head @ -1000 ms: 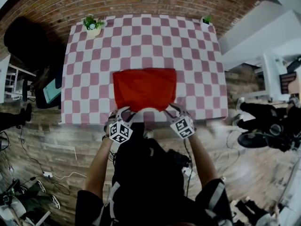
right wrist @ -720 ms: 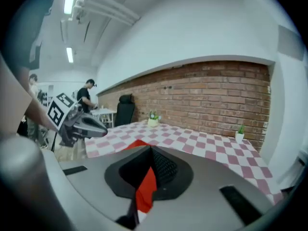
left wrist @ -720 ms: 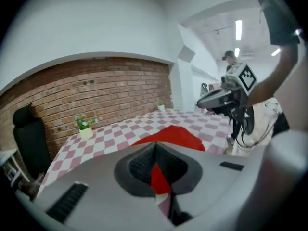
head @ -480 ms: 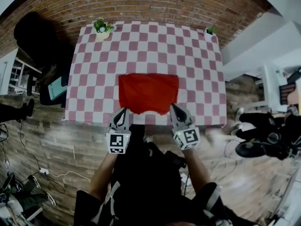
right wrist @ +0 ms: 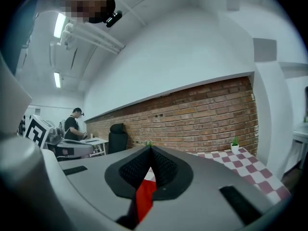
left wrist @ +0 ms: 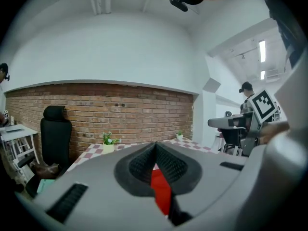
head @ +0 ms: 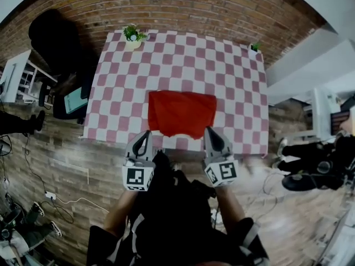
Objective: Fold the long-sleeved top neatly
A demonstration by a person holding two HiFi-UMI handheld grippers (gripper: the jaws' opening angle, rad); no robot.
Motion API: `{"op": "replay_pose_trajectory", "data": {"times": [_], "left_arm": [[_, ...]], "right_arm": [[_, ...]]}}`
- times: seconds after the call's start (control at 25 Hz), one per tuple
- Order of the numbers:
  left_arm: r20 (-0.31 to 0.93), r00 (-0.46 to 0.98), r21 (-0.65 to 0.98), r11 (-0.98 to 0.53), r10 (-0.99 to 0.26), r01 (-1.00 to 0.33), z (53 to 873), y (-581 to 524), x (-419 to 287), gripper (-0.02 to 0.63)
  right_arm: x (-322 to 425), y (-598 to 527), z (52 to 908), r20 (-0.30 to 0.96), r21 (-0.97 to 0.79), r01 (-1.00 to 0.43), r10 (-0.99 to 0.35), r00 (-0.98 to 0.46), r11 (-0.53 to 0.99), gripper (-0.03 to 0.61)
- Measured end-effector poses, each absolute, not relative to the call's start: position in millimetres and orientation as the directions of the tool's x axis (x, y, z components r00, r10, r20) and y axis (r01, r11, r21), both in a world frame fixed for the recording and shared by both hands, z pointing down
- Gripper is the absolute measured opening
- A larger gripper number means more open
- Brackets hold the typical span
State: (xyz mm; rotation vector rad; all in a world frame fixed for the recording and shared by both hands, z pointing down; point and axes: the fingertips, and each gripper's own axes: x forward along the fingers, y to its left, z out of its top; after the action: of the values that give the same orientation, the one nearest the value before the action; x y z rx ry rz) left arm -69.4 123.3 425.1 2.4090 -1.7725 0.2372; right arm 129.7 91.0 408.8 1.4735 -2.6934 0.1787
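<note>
Checked surface [head: 183,54] below a brick wall [head: 183,7], bare squares wide open beyond the cloth, potted plants [head: 133,35] at the far corners. Red long-sleeved top [head: 182,112] folded square near the front edge, clear of both sides. Left claw [head: 146,134] and right claw [head: 209,131] pressed together, each pinching a near corner of it.

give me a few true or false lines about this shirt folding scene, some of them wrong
1. The left tool and the right tool are both shut on the red top. True.
2. The tablecloth is plain white. False: it is pink-and-white checked.
3. The left potted plant and the right potted plant stand at the table's far corners. True.
4. The red top lies along the table's far edge. False: it lies at the edge nearest the person.
</note>
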Motion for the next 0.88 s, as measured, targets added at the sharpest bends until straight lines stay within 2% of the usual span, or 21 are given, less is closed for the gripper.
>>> {"op": "replay_pose_trajectory", "data": {"times": [0.64,0.68,0.72,0.76,0.8,0.88], "left_arm": [[0.225,0.325,0.105,-0.309,-0.919,-0.945,412.8,102.9,-101.6,0.008],[0.229,0.329,0.111,-0.311,-0.916,-0.944,415.5,101.8,-102.4,0.022],[0.234,0.338,0.12,-0.318,-0.911,-0.94,419.5,100.6,-103.0,0.076],[0.244,0.349,0.129,-0.326,-0.905,-0.936,424.6,99.5,-103.5,0.18],[0.258,0.357,0.137,-0.332,-0.898,-0.933,430.5,98.9,-104.1,0.215],[0.288,0.366,0.144,-0.337,-0.885,-0.93,443.7,98.7,-105.1,0.233]], "right_arm": [[77.8,65.6,371.7,0.101,-0.055,-0.84,-0.834,-0.543,0.54,0.008],[74.4,63.0,373.0,0.108,-0.047,-0.835,-0.828,-0.55,0.548,0.011],[70.1,59.8,374.5,0.12,-0.038,-0.828,-0.82,-0.559,0.559,0.045],[64.8,56.1,376.0,0.136,-0.028,-0.82,-0.811,-0.569,0.571,0.132],[59.0,52.5,377.9,0.156,-0.014,-0.81,-0.799,-0.58,0.586,0.163],[48.3,46.6,383.6,0.193,0.014,-0.785,-0.772,-0.606,0.619,0.183]]}}
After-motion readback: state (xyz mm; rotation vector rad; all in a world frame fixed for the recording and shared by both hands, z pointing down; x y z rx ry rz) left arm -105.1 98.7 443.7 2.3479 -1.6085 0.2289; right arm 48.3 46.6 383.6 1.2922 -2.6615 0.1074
